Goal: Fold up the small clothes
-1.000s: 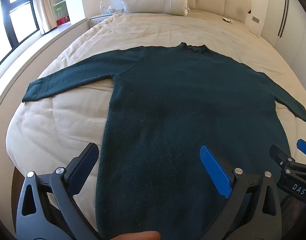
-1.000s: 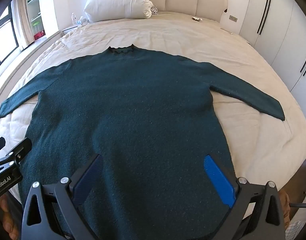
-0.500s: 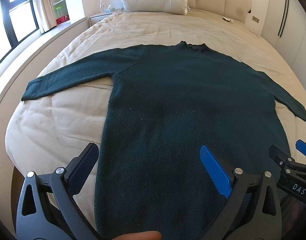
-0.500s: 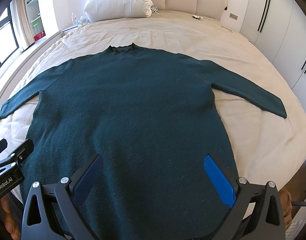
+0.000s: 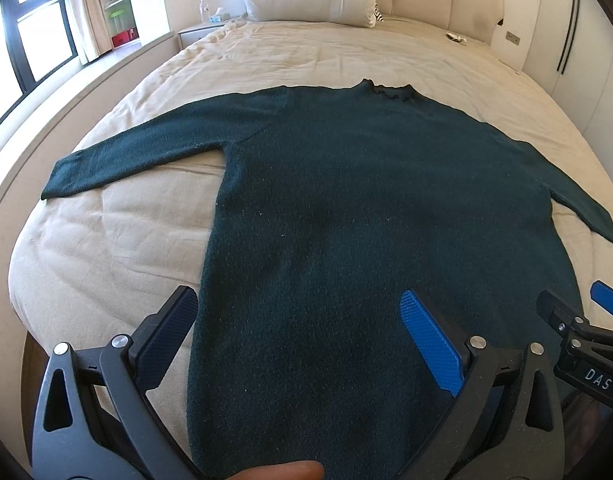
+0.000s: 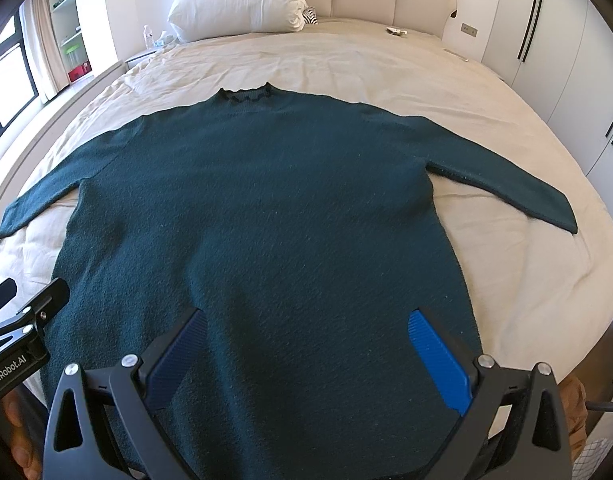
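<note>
The dark green sweater (image 6: pixel 266 220) lies flat and face-up across the middle of the frame on the beige bed (image 6: pixel 526 280), sleeves spread to the left and right edges and collar toward the pillow (image 6: pixel 238 0) at the top, seemingly laid out ready for a first fold. Both the left gripper (image 5: pixel 302 336) and right gripper (image 6: pixel 310 356) hover over the hem at bottom centre, jaws spread wide and holding nothing. Against the earlier frames almost nothing differs: the sweater lies the same and both views have shifted only slightly

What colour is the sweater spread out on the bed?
Dark green sweater, plain knit; clearest in the right wrist view.
</note>
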Tool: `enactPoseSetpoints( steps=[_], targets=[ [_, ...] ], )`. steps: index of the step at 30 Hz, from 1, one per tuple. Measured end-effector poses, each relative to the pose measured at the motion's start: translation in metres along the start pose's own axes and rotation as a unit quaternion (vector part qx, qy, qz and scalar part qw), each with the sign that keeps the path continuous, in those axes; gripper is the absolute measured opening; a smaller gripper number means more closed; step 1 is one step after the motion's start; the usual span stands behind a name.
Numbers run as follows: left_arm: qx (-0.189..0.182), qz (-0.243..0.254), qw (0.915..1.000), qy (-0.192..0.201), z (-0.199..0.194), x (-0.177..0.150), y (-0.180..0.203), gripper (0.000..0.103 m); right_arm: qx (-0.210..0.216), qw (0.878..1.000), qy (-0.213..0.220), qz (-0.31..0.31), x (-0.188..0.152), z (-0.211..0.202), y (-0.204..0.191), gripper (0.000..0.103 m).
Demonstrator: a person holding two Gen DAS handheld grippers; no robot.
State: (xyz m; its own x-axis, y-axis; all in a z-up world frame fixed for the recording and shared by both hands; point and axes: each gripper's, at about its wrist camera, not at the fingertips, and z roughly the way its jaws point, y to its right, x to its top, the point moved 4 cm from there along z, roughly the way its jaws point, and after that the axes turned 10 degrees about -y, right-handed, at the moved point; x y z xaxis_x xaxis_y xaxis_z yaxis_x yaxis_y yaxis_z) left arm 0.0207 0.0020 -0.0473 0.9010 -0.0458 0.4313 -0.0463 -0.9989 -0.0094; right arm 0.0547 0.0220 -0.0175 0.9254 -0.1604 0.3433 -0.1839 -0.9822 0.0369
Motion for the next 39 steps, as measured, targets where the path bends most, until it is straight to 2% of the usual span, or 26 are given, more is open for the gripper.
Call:
enactPoseSetpoints(
  steps=[21, 39],
  targets=[
    [-0.004, -0.002, 1.0000, -0.007, 0.0037, 0.0001, 0.0003, 0.103, 0.001, 1.000, -0.001, 0.001, -0.0023, 0.0005, 0.0001, 0.103],
    [-0.022, -0.012, 0.9995, -0.016, 0.0074, 0.0030, -0.0061, 0.103, 0.004, 1.000, -0.003, 0.001, -0.0029, 0.0024, -0.0021, 0.103]
  ],
)
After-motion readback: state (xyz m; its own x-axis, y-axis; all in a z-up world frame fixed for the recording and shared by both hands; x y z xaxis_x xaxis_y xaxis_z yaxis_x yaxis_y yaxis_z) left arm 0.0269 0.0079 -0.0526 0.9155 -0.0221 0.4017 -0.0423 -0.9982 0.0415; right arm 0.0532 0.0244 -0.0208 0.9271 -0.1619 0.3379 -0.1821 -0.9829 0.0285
